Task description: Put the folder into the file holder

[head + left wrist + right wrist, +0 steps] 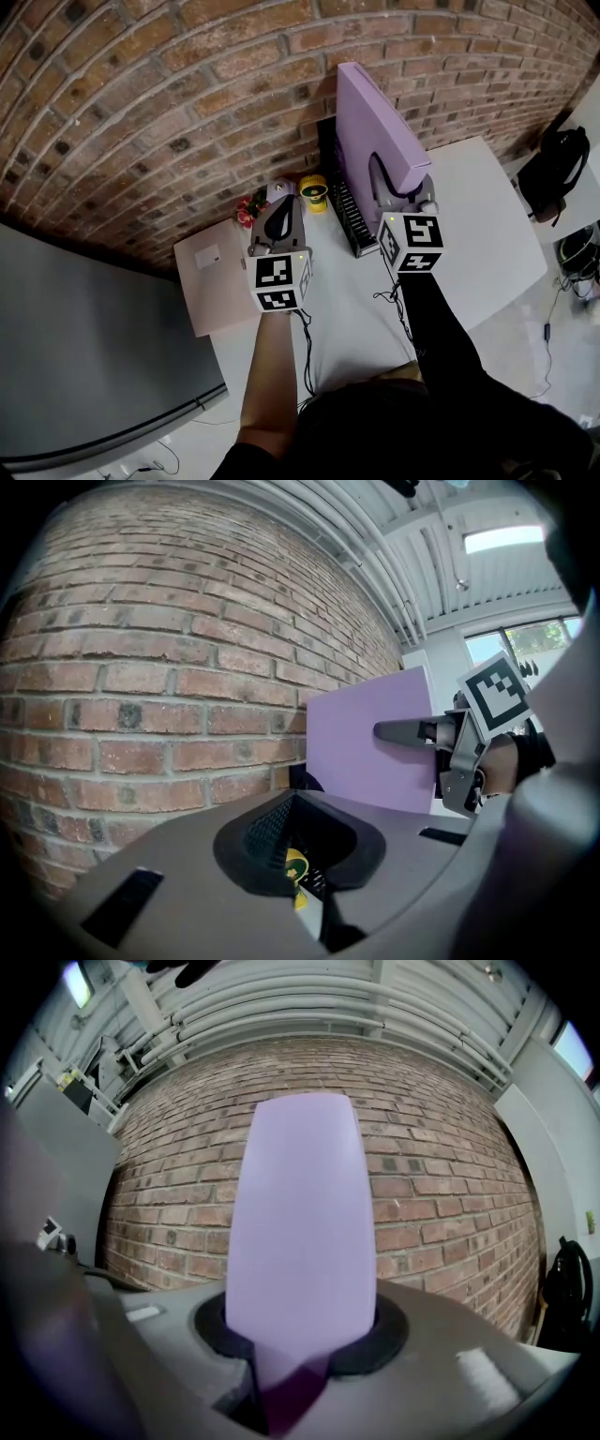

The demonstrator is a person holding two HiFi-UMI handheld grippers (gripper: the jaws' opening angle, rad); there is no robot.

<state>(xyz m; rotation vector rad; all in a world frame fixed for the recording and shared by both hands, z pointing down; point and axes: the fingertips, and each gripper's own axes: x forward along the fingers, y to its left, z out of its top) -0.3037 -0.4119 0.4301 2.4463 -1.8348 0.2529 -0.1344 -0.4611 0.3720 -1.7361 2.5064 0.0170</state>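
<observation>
Fingers (441,1335) of the right gripper (389,175) are clamped on the purple folder (370,122), which is held upright on edge. The fingers (253,832) of the left gripper (280,199) are seen brought together at their tips, and nothing is held between them. A brick wall (141,94) is seen across the back of the scene, and a white table (487,216) is set against it. The folder is held over the right side of the black file holder (342,202), which stands on the table by the wall; whether its lower edge sits in a slot cannot be told. A pale pink board (211,281) is laid at the table's left end. A black backpack (553,173) is seen on the floor to the right. A small yellow object (313,193) and red flowers (248,208) are placed near the wall, just ahead of the left gripper.
</observation>
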